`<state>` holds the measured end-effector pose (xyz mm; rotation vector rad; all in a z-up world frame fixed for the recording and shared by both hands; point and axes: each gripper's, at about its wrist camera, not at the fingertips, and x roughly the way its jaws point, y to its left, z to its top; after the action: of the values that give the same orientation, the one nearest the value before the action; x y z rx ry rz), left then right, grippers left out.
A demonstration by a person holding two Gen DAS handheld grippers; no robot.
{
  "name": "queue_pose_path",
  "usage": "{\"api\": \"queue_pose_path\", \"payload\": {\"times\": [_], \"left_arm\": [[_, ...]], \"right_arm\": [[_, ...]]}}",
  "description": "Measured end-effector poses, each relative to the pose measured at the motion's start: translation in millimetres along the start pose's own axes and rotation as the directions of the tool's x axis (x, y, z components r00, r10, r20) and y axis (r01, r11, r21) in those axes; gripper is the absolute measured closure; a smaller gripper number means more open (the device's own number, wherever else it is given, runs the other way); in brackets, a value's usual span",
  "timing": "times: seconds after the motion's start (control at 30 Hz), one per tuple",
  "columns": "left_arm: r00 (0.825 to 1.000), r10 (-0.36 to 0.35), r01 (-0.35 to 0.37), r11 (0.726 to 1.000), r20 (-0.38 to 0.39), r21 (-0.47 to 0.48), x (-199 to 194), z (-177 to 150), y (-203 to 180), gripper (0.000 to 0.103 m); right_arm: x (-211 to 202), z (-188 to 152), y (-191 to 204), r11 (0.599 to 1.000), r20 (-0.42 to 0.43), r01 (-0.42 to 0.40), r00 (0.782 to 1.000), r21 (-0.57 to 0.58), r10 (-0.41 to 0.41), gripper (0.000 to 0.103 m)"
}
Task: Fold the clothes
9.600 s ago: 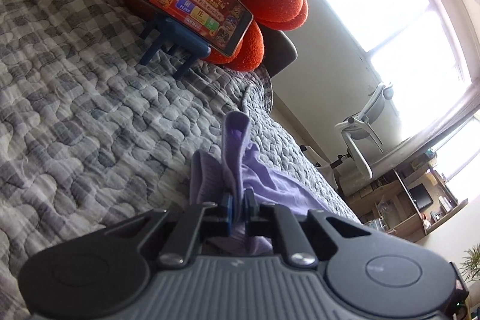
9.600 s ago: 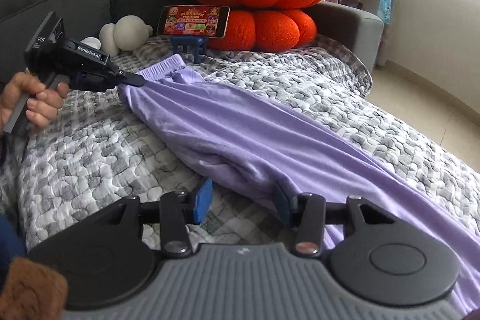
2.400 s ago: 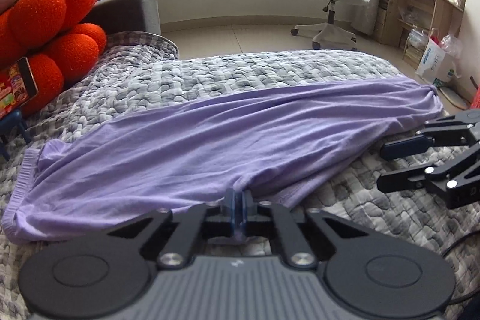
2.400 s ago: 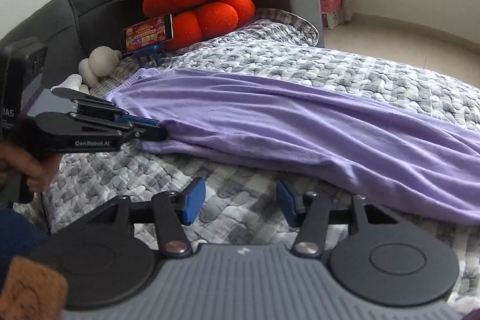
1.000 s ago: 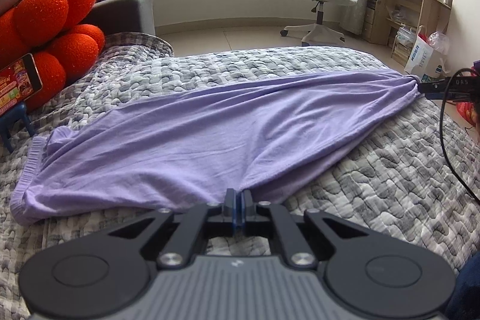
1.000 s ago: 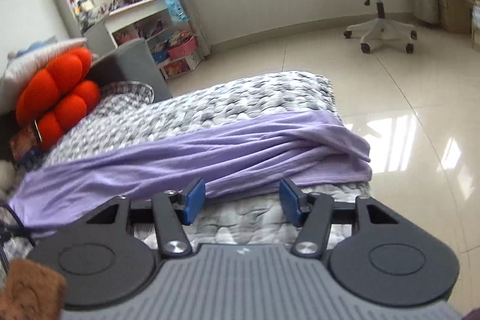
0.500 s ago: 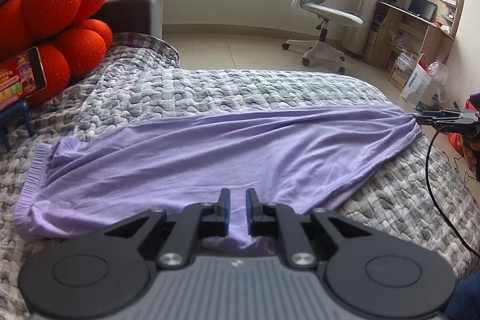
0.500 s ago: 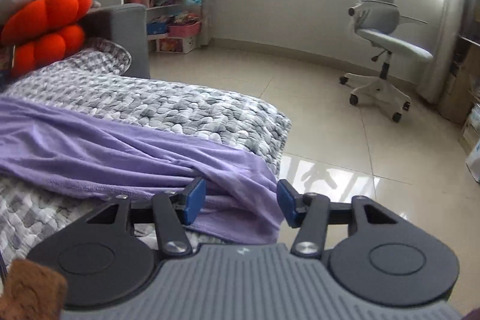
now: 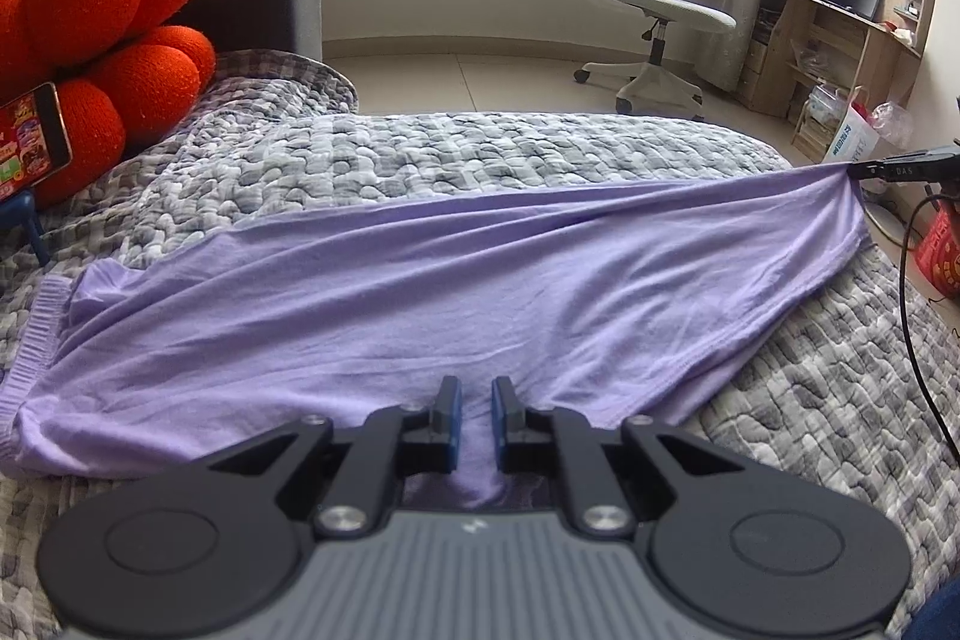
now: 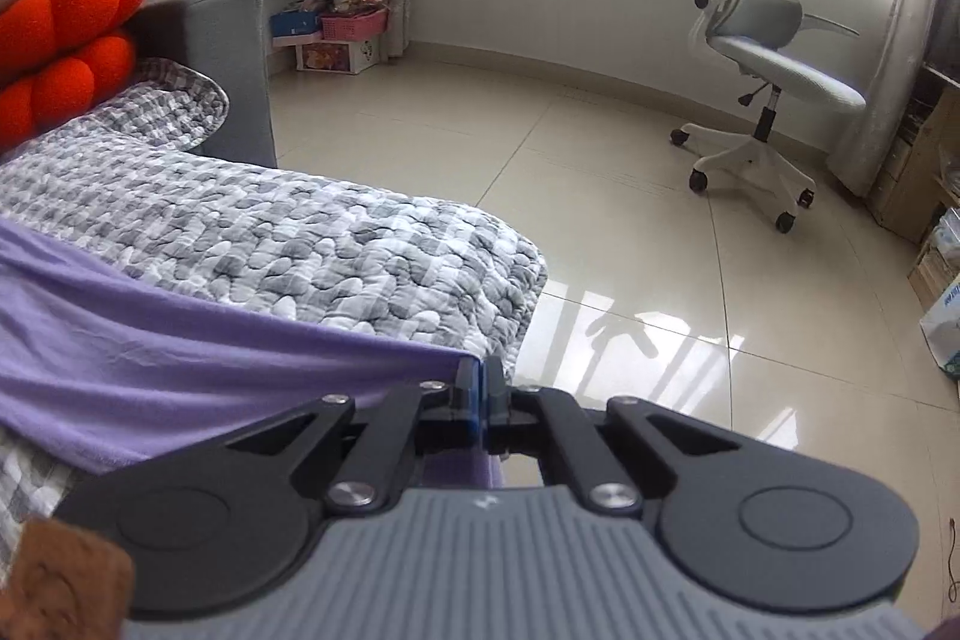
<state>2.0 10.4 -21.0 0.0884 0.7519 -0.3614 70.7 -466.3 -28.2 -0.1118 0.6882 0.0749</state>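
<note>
Purple trousers [image 9: 420,292] lie stretched across the grey quilted bed, waistband at the far left. My left gripper [image 9: 476,403] is open by a small gap over the near edge of the cloth; purple cloth lies between and under its fingers. My right gripper [image 10: 482,376] is shut on the leg end of the trousers [image 10: 150,364] at the bed's corner. It also shows in the left wrist view [image 9: 900,169] at the far right, pulling the cloth taut there.
The grey quilt [image 9: 480,154] covers the bed. Orange cushions [image 9: 108,34] and a phone on a blue stand [image 9: 30,142] sit at the left. A white office chair [image 10: 768,88] stands on the tiled floor. A black cable [image 9: 912,292] hangs at the right.
My right gripper has closed on the leg end of the trousers and lifted it taut. My left gripper opened half a second ago and is a little wider now.
</note>
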Motion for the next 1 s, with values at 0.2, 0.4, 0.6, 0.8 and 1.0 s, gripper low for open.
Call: {"api": "queue_pose_path", "payload": {"times": [0.2,0.4,0.6,0.8,1.0], "left_arm": [[0.999,0.033,-0.033,0.999,0.017,0.000,-0.1,2.4,2.1,0.092],[0.999,0.033,-0.032,0.999,0.020,-0.024,1.9,1.0,5.6,0.089],[0.999,0.026,-0.024,0.999,0.024,-0.048,6.1,1.2,6.1,0.086],[0.999,0.031,-0.030,0.999,0.024,-0.038,6.6,0.9,4.1,0.085],[0.999,0.038,-0.037,0.999,0.014,-0.018,5.8,2.0,7.5,0.085]], "right_arm": [[36.8,12.8,-6.5,0.996,-0.113,0.046,0.993,0.072,-0.037,0.101],[1.0,-6.1,-23.2,0.964,-0.019,-0.025,0.999,0.265,0.031,0.086],[-19.1,-54.8,-41.0,0.776,0.030,-0.206,0.972,0.595,0.235,0.078],[-7.4,-61.6,-41.1,0.695,0.018,-0.170,0.975,0.698,0.221,0.082],[-46.2,-37.2,-29.8,0.795,0.041,-0.064,0.998,0.603,0.049,0.099]]}}
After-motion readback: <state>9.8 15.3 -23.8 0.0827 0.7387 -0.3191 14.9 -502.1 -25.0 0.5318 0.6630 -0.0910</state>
